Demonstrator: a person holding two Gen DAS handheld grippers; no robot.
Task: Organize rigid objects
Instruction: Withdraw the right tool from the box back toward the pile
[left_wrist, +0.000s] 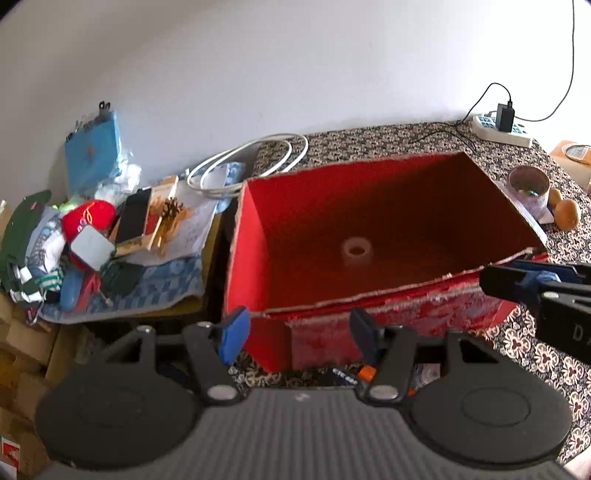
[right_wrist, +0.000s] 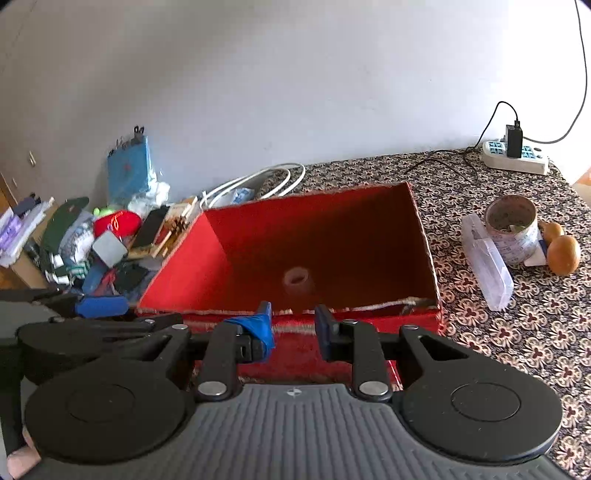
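A red open box (left_wrist: 255, 240) (right_wrist: 184, 273) stands on the patterned table. A clear tape roll (left_wrist: 357, 251) (right_wrist: 297, 280) lies on its floor. My left gripper (left_wrist: 299, 334) is open and empty, just in front of the box's near left corner. My right gripper (right_wrist: 293, 328) is open and empty at the box's near rim; it also shows in the left wrist view (left_wrist: 524, 277) at the right. A tin cup (right_wrist: 511, 229), a clear plastic case (right_wrist: 487, 262) and a wooden gourd shape (right_wrist: 563, 253) stand to the right of the box.
A low side table at the left holds a heap: blue packet (left_wrist: 94, 155), red ball (left_wrist: 86, 218), phone (left_wrist: 133, 218), pine cone (left_wrist: 171, 208), clothes. A white cable coil (left_wrist: 251, 158) lies behind the box. A power strip with charger (right_wrist: 515, 155) sits at the far right.
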